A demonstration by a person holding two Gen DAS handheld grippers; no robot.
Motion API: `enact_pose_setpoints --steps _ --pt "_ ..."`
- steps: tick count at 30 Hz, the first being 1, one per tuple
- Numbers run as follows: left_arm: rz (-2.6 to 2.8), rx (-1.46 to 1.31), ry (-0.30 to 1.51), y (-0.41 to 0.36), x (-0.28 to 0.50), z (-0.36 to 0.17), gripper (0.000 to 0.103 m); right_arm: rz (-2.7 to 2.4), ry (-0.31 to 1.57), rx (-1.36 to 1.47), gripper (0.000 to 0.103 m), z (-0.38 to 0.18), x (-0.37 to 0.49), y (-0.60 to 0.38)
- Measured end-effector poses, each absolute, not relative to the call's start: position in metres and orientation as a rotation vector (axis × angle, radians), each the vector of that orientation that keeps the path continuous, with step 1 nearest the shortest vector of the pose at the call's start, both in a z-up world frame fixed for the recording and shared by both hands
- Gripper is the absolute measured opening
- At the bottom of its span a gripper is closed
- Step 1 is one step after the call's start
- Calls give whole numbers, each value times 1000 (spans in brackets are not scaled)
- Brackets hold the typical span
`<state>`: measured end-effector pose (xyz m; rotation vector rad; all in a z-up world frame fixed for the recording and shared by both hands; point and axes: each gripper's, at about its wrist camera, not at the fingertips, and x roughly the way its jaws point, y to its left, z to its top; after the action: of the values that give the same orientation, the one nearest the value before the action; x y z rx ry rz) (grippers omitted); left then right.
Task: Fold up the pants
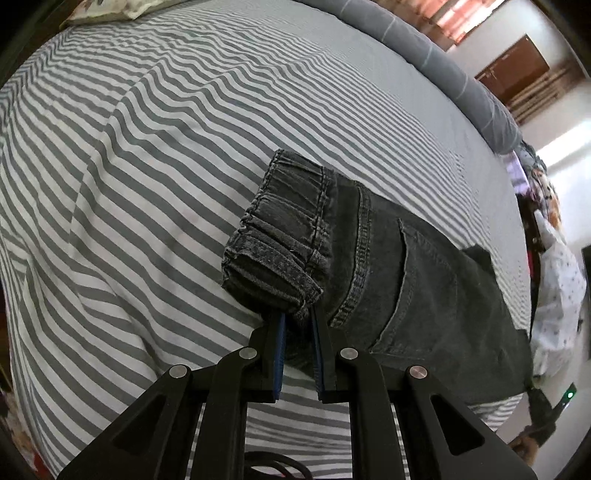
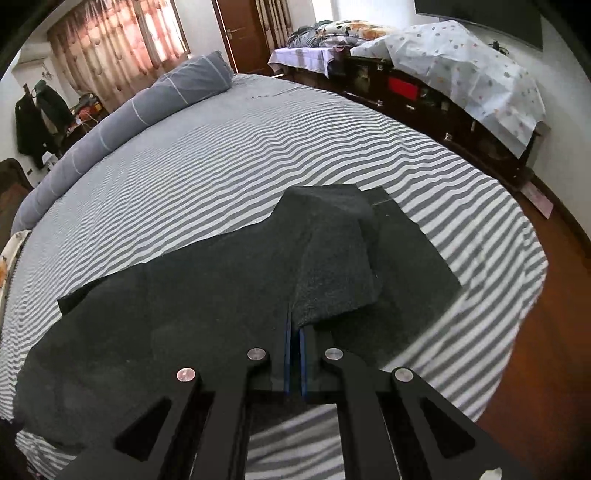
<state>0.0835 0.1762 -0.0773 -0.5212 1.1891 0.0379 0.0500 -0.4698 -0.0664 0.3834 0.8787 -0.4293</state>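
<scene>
On the left, the left claw (image 1: 297, 325) is nearly closed, its blue-lined pads pinching the folded waistband corner of the dark grey jeans (image 1: 399, 280). The belt loops and double stitching of the band bunch up just above the fingertips, and a back pocket (its curved seam plain in the left wrist view) spreads to the right of the grip. The rest of the jeans trails away toward the right edge of that view, lying on the striped bedsheet (image 1: 155, 155), grey and white bands running across the whole bed. A patterned pillow (image 1: 110, 9) shows at the top left corner, and a long grey bolster (image 1: 461, 77) runs along the far edge of the bed.

Further right, the right claw (image 2: 295, 332) is closed almost completely, its pads clamped on a fold of the jeans (image 2: 184, 302) fabric. The cloth rises from between the fingertips into a raised hump, lifted off the layer below it, while the wider spread of the jeans lies flat on the bedsheet (image 2: 221, 155) to the left and ahead. The grey bolster (image 2: 147, 99) lies along the bed's far left side here. Beyond the bed on the right stands a low dark cabinet (image 2: 461, 114) draped with a pale dotted cloth (image 2: 472, 66), and a wooden floor (image 2: 546, 350) borders the bed's right edge.
</scene>
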Motion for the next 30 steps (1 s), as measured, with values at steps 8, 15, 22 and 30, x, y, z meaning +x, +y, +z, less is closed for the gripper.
enact_pose_setpoints --steps 8,15,22,30 --pt "21 -524 1274 178 74 -110 13 -475 906 368 3 -81 32 -477" --pt "20 -498 1184 173 69 -93 13 -467 911 381 3 -87 26 -477" --pt "93 -323 1192 159 83 -101 13 -458 968 417 3 -117 22 -475" --pt "107 -361 1214 156 83 -103 25 -368 958 517 8 -128 20 -480"
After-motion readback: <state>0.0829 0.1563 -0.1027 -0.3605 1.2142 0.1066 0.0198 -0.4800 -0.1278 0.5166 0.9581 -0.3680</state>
